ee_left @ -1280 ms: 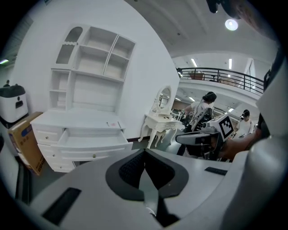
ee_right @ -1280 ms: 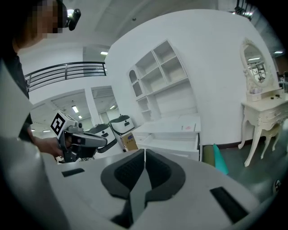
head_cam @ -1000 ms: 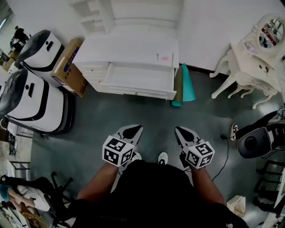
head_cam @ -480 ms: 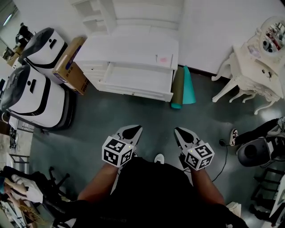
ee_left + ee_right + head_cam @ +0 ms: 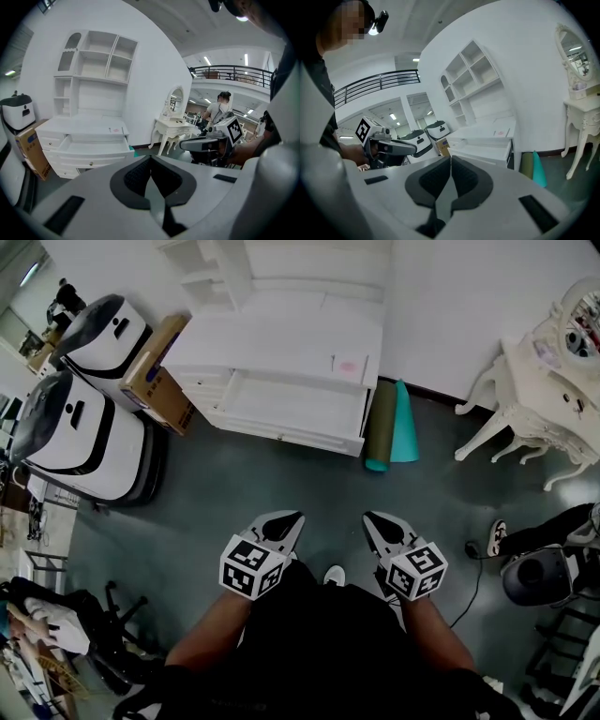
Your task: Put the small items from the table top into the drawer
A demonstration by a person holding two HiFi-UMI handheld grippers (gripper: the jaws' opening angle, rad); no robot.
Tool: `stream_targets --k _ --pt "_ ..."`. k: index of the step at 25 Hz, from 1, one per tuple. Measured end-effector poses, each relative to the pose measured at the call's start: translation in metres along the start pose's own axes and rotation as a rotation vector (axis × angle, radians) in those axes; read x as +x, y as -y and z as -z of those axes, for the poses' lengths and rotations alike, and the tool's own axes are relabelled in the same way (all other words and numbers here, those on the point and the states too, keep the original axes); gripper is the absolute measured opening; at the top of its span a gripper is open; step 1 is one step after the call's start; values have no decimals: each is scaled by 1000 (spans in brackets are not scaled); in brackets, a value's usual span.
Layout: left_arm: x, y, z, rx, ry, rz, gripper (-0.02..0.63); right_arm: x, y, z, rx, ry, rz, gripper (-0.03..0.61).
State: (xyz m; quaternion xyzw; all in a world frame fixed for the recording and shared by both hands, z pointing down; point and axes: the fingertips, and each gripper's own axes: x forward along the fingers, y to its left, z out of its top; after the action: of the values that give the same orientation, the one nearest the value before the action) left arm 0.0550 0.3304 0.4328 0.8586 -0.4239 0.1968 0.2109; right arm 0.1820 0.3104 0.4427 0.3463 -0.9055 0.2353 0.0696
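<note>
A white desk (image 5: 281, 334) with an open, empty-looking drawer (image 5: 291, 404) stands against the wall, well ahead of me. On its top, near the right end, lie a small pink item (image 5: 348, 365) and a thin dark stick-like item (image 5: 332, 363). My left gripper (image 5: 286, 518) and right gripper (image 5: 372, 518) hover side by side over the grey floor, far short of the desk. Both are shut with nothing held. In the left gripper view the jaws (image 5: 150, 161) meet, and the drawer (image 5: 93, 143) shows beyond them. The right gripper view shows the same desk (image 5: 487, 129) past the shut gripper (image 5: 450, 161).
Two white-and-black machines (image 5: 84, 427) and a cardboard box (image 5: 159, 376) stand left of the desk. Rolled olive and teal mats (image 5: 394, 423) lean at its right end. A white dressing table (image 5: 553, 399) and a black stool (image 5: 539, 573) with a floor cable are at the right.
The head view has shifted slightly, so the desk sits a little further right in the picture. Both grippers stay shut, held low in front of the person.
</note>
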Motion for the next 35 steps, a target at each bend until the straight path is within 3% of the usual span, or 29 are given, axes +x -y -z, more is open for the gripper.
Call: stream_targets --k 9,18,26,35 --pt "12 -19 -4 -21 -7 -23 11 9 19 0 8 -7 9 29" --pt "36 -44 -23 -20 3 10 11 32 36 -12 13 -16 37 29" --pt "57 -92 -41 -19 -7 23 11 77 56 -31 25 -26 66 29" --pt "81 -157 -85 28 12 72 11 139 72 -73 12 -8 120 29"
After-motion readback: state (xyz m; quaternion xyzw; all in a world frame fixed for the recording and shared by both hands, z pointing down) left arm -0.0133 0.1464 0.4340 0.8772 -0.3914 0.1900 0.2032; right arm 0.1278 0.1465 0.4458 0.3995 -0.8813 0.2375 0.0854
